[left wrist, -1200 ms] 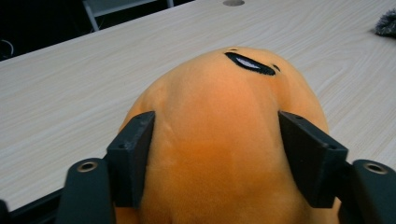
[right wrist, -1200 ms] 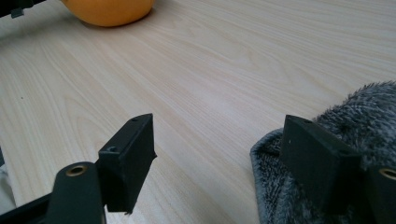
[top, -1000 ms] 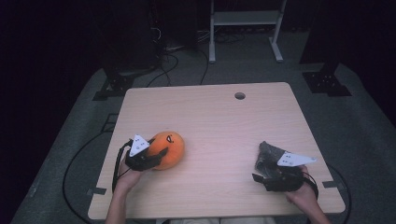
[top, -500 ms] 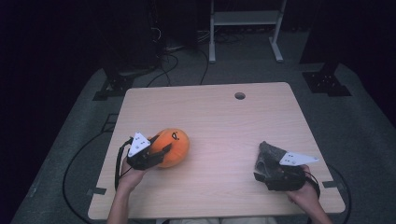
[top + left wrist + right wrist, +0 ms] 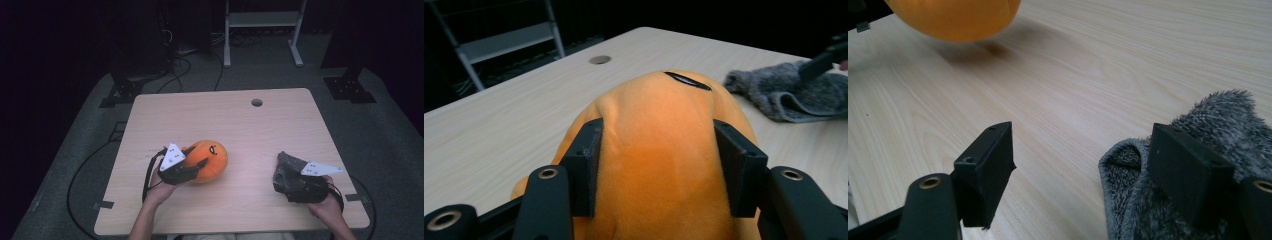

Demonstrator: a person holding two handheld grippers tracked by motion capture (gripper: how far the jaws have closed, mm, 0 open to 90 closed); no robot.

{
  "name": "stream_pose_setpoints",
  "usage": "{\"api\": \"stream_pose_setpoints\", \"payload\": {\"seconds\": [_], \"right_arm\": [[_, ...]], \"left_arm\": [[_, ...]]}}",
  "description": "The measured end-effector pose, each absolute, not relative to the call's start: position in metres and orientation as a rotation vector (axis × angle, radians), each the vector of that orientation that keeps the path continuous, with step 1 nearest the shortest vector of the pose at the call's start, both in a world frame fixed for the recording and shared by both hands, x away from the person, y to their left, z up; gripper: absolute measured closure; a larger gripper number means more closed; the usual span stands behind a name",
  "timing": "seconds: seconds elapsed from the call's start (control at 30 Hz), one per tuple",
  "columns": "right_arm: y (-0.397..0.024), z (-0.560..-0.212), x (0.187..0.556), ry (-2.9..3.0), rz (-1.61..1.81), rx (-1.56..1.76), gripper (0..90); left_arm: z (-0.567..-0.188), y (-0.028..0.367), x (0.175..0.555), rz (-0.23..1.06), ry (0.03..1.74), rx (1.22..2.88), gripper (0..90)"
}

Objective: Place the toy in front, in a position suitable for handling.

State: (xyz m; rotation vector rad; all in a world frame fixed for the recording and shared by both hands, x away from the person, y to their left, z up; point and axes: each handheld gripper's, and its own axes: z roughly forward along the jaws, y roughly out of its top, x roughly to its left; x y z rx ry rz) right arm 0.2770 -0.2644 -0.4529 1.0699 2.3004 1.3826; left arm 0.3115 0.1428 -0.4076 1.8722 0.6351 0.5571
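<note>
My left tongs are clamped on the orange plush toy at the counter's left-centre, with the grey cloth well apart to its right, beside my open, empty right tongs.

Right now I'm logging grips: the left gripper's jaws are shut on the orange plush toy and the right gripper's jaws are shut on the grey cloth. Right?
Partly. The left gripper does clamp the orange plush toy. The right gripper does not grip: in the right gripper view its jaws stand apart, one over bare table, the other over the grey cloth.
</note>
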Motion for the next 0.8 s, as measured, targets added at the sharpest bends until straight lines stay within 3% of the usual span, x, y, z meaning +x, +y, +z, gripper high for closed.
{"api": "stream_pose_setpoints", "payload": {"seconds": [0.37,0.8], "right_arm": [[-0.265,-0.453,0.278,2.295,1.38,1.075,25.2],[-0.265,-0.453,0.278,2.296,1.372,1.084,25.3]], "left_arm": [[-0.416,0.092,0.304,0.495,0.522,1.917,44.2],[-0.428,0.066,0.299,0.44,0.456,1.965,42.9]]}}
